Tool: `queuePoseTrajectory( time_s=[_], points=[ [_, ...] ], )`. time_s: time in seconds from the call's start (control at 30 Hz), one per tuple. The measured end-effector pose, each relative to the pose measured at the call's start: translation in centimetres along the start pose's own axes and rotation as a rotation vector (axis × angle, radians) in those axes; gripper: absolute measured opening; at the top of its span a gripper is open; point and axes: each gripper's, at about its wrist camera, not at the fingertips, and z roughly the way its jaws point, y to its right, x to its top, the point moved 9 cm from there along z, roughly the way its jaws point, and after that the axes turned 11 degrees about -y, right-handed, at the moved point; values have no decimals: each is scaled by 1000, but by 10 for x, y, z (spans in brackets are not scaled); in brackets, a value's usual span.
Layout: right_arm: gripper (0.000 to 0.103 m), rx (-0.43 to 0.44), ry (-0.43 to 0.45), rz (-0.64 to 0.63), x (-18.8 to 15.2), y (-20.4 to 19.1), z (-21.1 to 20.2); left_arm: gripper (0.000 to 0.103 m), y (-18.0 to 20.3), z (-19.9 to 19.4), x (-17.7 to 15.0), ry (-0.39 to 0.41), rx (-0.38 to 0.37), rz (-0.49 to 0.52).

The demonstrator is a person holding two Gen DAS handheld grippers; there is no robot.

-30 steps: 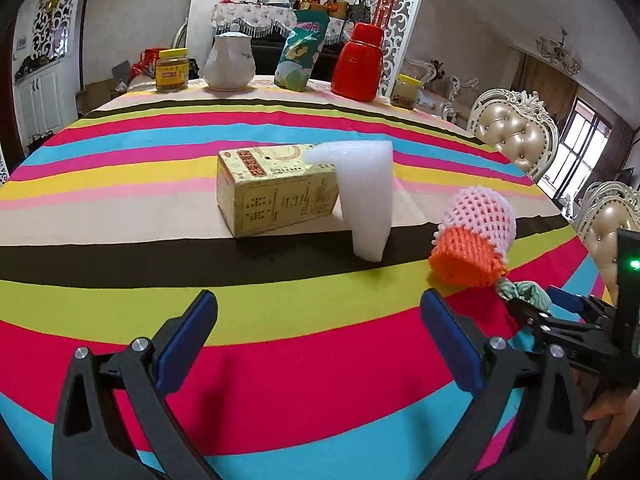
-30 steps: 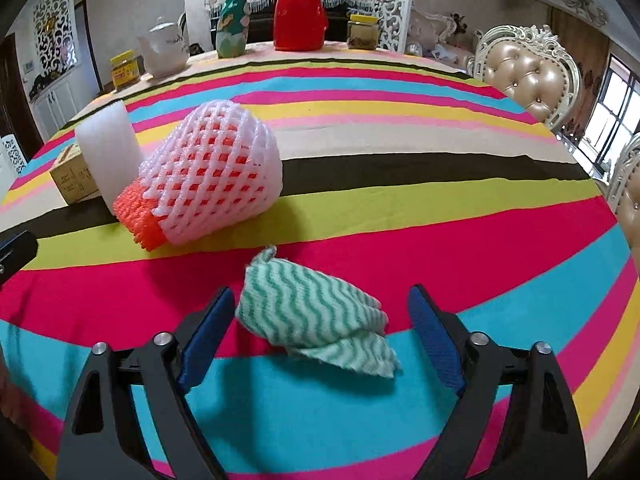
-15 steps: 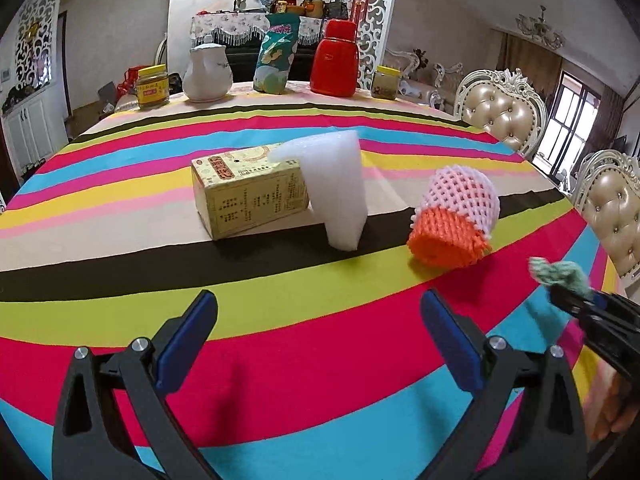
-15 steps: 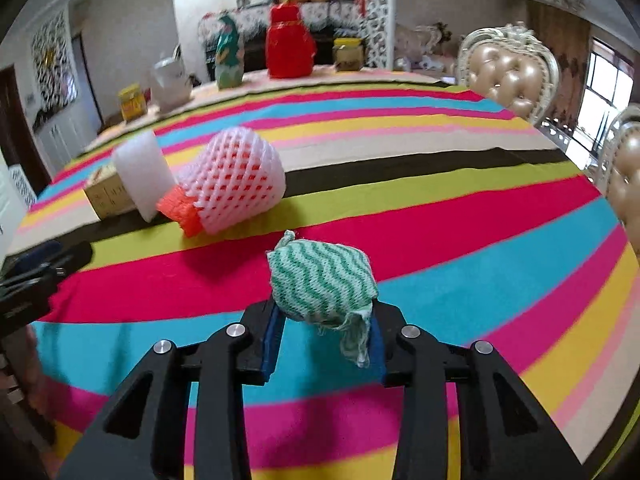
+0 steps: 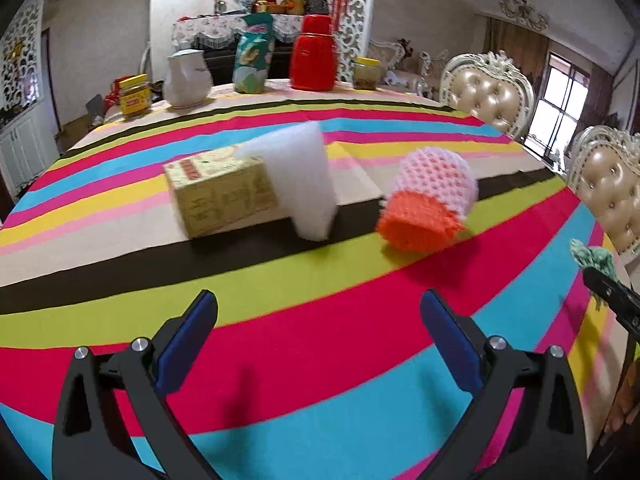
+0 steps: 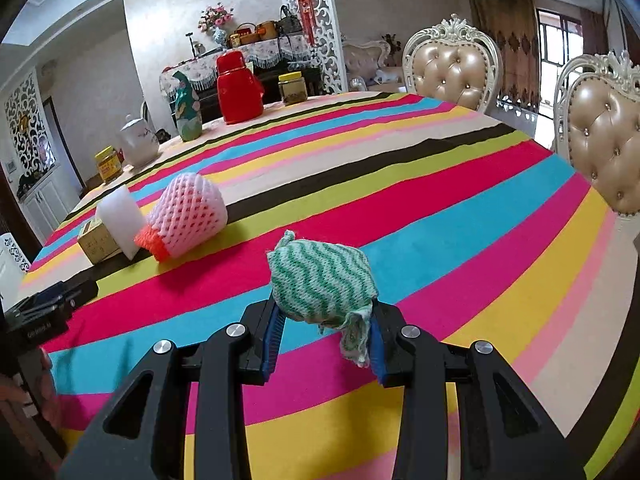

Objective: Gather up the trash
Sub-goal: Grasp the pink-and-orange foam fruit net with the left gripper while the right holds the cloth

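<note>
My right gripper [image 6: 325,334] is shut on a crumpled green-and-white cloth wad [image 6: 322,280] and holds it above the striped tablecloth [image 6: 420,208]. The wad also shows at the right edge of the left wrist view [image 5: 592,258]. My left gripper [image 5: 318,322] is open and empty above the cloth. Ahead of it lie a yellow carton [image 5: 218,196], a white foam sleeve [image 5: 304,184] leaning on the carton, and a pink-and-orange foam fruit net [image 5: 430,204]. The right wrist view shows the same net [image 6: 184,216], foam sleeve [image 6: 120,216] and carton [image 6: 96,240] at the left.
At the table's far edge stand a yellow-lidded jar [image 5: 134,96], a white teapot [image 5: 186,78], a green snack bag [image 5: 254,60], a red thermos [image 5: 312,58] and another jar [image 5: 366,72]. Padded chairs [image 6: 452,64] stand at the right side.
My right gripper closed on the green cloth wad and lifted it off the table, moving right. My left gripper stayed open and the view shifted slightly.
</note>
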Motion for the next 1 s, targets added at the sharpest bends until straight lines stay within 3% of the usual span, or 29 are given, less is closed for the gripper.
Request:
queuePoseTrajectory(
  time_s=[0.23,0.33,0.53,0.67,0.73,0.77,0.83,0.9,1.0],
  points=[
    [36,7,8,15,2,6,-3,98,51,23,2,-96,-24,99],
    [36,15,14,48,3,14,-5,98,68,34,17,-92,24,157],
    [36,16,8,73,4,20,-1,98,92,65,56,-93,40,170],
    [36,25,7,77,5,21,0,98,102,82,74,-93,103,209],
    [36,23,7,76,5,21,0,82,104,90,77,-108,83,207],
    [36,25,6,77,5,21,1,67,105,93,76,-122,65,208],
    [36,29,3,76,5,20,2,52,107,92,74,-122,46,212],
    [36,29,5,69,5,19,1,27,111,86,69,-102,35,229],
    [36,33,3,59,3,16,2,25,112,75,62,-85,12,232]
  ],
)
